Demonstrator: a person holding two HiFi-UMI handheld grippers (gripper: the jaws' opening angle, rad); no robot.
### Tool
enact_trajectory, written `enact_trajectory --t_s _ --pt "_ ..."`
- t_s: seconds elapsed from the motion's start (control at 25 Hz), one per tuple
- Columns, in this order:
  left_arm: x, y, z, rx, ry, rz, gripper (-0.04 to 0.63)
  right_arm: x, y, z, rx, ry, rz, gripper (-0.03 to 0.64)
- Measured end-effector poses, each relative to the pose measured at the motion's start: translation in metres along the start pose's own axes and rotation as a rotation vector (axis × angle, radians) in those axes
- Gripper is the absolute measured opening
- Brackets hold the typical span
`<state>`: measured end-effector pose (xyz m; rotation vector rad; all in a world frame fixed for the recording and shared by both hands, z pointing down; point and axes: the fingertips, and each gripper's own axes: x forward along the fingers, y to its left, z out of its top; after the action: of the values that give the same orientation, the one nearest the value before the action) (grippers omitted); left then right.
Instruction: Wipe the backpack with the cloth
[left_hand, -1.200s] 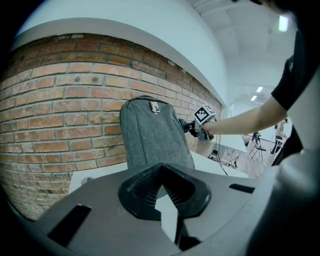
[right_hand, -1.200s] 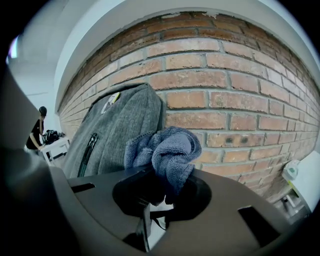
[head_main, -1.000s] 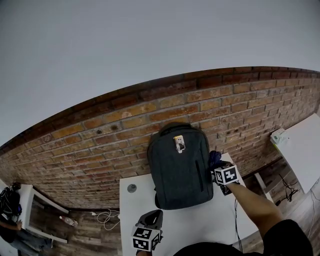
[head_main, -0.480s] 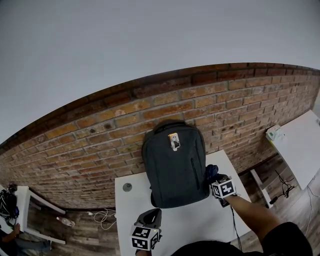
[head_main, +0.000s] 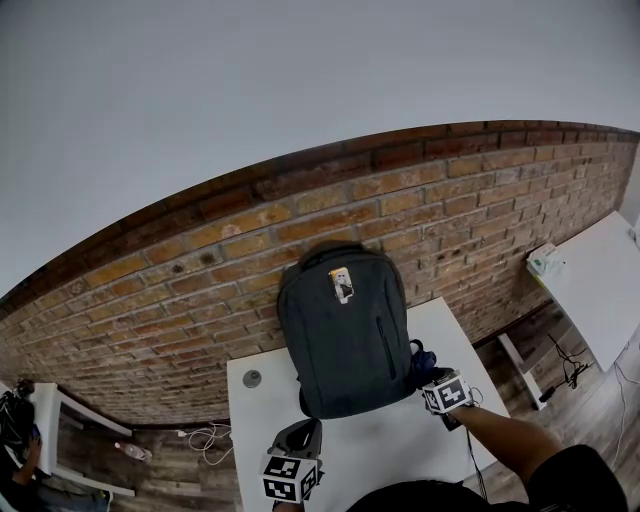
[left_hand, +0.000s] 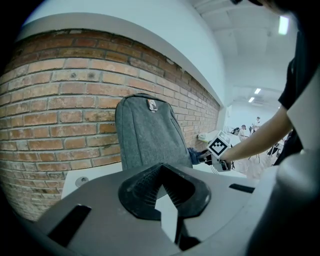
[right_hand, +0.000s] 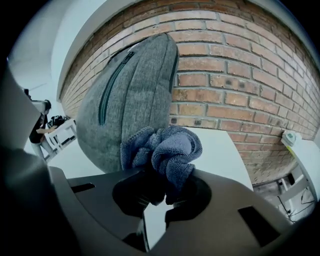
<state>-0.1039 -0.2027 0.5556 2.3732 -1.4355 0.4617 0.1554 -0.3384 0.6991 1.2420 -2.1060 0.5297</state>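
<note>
**A:** Where's the backpack (head_main: 345, 335)?

**B:** Centre of the head view, upright on the bench (head_main: 400, 445), against the wall (head_main: 180, 290). Your right gripper (right_hand: 157, 196) has its fingers clamped on the cloth (right_hand: 167, 150), low beside the pack's right flank.

**A:** And my left gripper (left_hand: 164, 192)?

**B:** Bottom of frame, fingers together, empty. You look mid-wipe, so next press the cloth along that flank.

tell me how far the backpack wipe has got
Done: the right gripper holds the cloth in its jaws. In hand: cloth sits at the lower side of the backpack. Left: its front, apparently; no wiped patch shows. The left gripper is shut, empty.
</note>
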Motion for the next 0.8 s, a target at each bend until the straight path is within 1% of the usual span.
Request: enact_trajectory --t_s 0.12,0.48,0.72,0.8 --pt "-0.001 0.001 0.000 -0.001 0.000 0.002 -0.018 0.000 0.003 -0.012 -0.023 0.017 -0.014 0.048" --pt "0.000 0.001 -0.003 -0.003 0.006 0.001 -0.018 0.002 0.010 -0.047 -0.036 0.067 -0.025 0.048" --pt "0.001 0.000 -0.004 0.000 0.013 -0.004 -0.018 0.004 0.006 -0.042 -0.012 0.073 -0.020 0.048" --pt "0.001 0.000 -0.004 0.002 0.016 -0.005 -0.018 0.001 0.003 -0.033 0.001 0.050 -0.018 0.048"
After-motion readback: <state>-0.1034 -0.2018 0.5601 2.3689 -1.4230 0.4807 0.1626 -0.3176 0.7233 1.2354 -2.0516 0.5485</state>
